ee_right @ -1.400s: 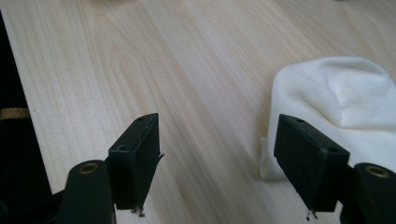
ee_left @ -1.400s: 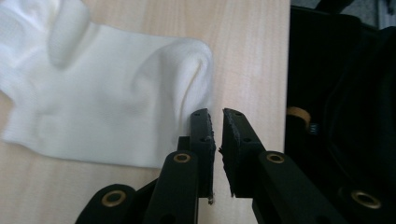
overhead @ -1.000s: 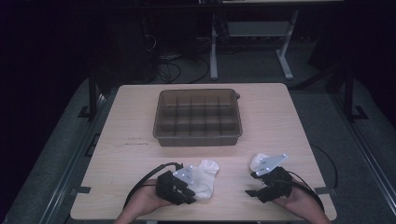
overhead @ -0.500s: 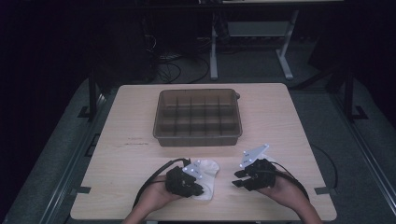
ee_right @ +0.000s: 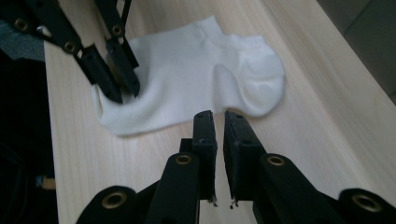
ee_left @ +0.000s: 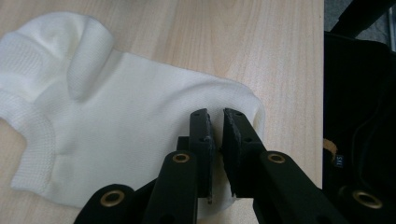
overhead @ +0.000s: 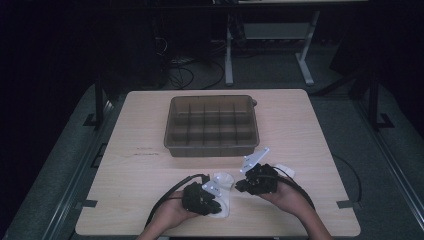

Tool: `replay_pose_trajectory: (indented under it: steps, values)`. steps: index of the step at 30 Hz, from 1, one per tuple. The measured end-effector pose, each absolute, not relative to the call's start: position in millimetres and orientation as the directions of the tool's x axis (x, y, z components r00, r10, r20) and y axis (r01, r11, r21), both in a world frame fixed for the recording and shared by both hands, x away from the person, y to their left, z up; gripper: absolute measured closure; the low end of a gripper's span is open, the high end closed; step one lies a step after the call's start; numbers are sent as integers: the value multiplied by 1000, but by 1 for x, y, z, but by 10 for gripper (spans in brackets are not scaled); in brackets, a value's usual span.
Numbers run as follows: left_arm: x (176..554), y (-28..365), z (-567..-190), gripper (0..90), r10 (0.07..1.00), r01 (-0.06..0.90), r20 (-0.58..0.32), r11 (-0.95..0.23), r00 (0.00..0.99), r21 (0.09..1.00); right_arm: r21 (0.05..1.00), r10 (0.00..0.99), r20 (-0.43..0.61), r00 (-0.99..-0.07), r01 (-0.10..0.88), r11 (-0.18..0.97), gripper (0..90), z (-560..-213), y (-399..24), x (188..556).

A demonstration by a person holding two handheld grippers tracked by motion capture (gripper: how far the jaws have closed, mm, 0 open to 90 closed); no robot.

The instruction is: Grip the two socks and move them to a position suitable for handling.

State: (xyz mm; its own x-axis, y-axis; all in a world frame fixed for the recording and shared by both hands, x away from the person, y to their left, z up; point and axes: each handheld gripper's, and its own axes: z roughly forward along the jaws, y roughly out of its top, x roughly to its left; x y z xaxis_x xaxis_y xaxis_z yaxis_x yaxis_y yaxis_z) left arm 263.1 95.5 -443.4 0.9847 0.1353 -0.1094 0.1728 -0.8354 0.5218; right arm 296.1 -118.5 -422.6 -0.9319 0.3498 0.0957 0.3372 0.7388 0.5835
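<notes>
White sock [ee_left: 116, 140] toe hidden under left tool [ee_left: 217, 126].

Both grippers [overhead: 218, 186] [overhead: 245, 175] low, jaws nearly closed

The left gripper [overhead: 212, 192] hides much of the white sock [overhead: 223, 181] from above.

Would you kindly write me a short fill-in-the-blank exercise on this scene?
1. The left gripper has its jaws closed on a white ___.
2. Nothing lies between the jaws of the ___ gripper.
3. The brown tray is split by a grid into ___.
4. The sock lies on a ___ table.

Missing words: sock; right; compartments; wooden
</notes>
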Motion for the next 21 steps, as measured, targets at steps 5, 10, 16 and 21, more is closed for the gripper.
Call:
replay_pose_trajectory:
  steps: [5,10,16,21]
  values:
    - [260,103,-434,814,135,168,-100,-822,986,545,573,333,93,-938,324,753,843,-422,-101,303]
    - [258,106,-437,821,137,173,-106,-819,985,547,560,331,104,-938,330,760,846,-425,-83,316]
    - [258,111,-446,810,131,184,-133,-812,982,554,514,329,123,-936,344,786,846,-441,-74,328]
    - [257,110,-447,810,126,184,-141,-812,982,553,487,347,132,-929,366,793,859,-449,-78,330]
